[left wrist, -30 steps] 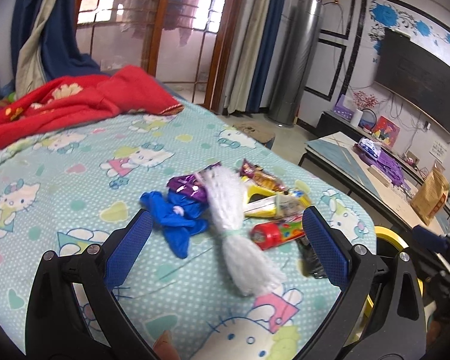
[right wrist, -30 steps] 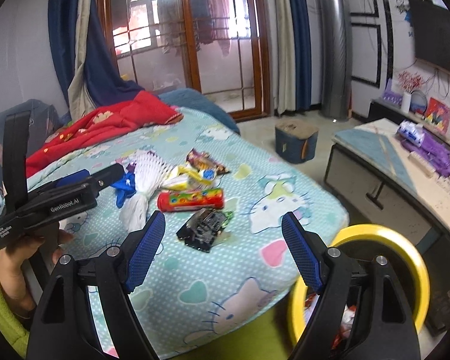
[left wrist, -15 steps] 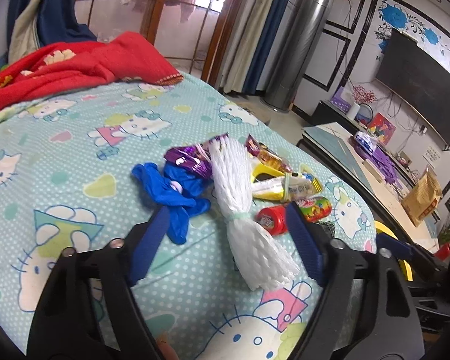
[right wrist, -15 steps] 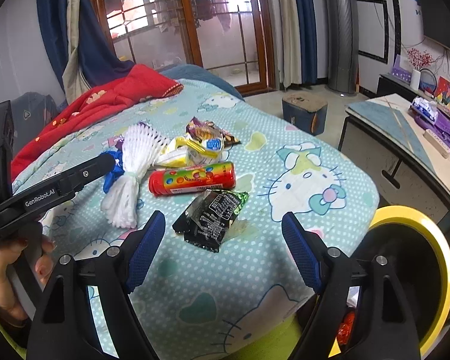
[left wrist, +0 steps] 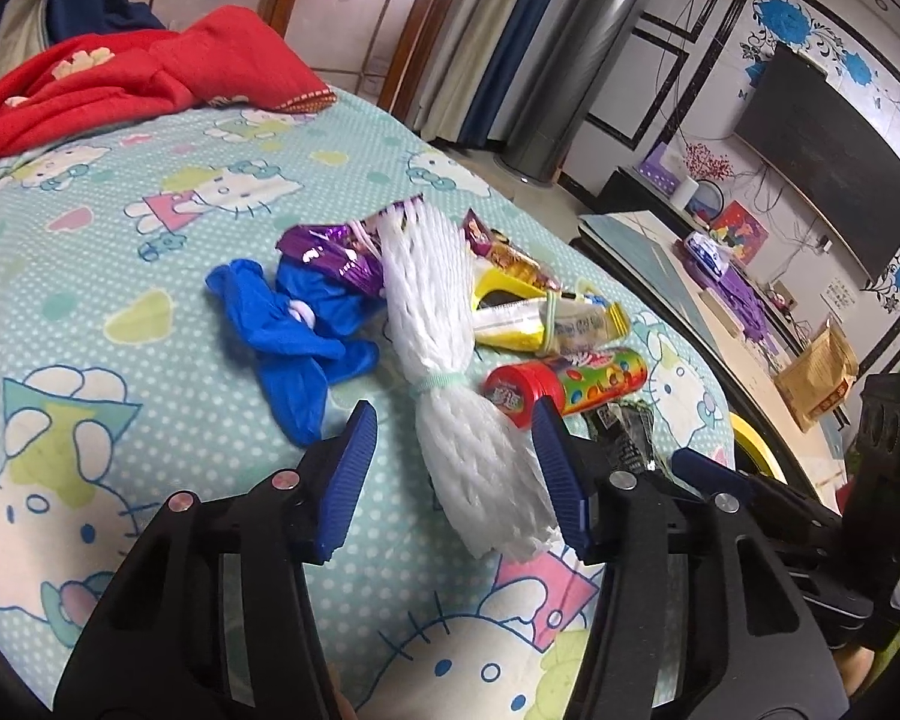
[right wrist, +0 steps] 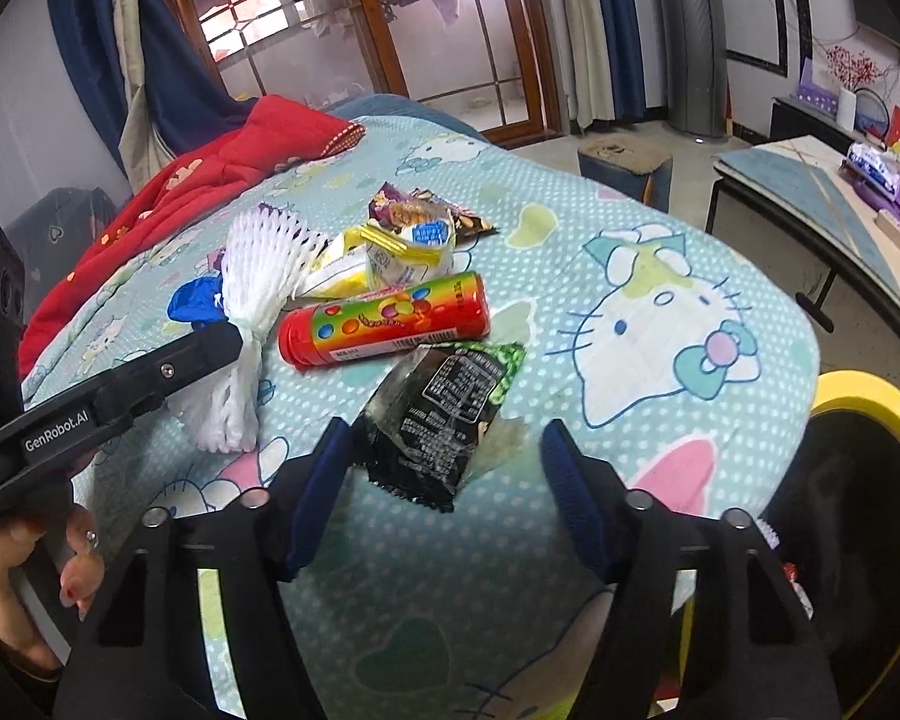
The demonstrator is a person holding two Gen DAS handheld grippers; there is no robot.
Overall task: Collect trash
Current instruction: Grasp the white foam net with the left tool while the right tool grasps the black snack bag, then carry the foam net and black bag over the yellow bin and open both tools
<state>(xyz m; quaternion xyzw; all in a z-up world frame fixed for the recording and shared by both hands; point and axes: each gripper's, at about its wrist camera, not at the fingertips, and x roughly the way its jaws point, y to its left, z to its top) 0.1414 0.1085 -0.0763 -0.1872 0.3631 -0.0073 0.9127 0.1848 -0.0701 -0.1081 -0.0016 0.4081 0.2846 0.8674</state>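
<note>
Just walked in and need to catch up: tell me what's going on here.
A person is clearing trash off a bed with two handheld grippers. The left gripper, open, straddles the white foam net; the right gripper, open, frames the black wrapper. Neither grips anything yet. A yellow-rimmed bin waits beside the bed.

The right tool (right wrist: 447, 471) hangs with its blue pads spread to either side of a black wrapper (right wrist: 444, 414) on the bed (right wrist: 660, 276). Just beyond lies a red candy tube (right wrist: 384, 321). At left, the left tool (right wrist: 150, 378) overlaps a white foam net (right wrist: 249, 324). A yellow-rimmed bin (right wrist: 870, 396) stands near right.
</note>
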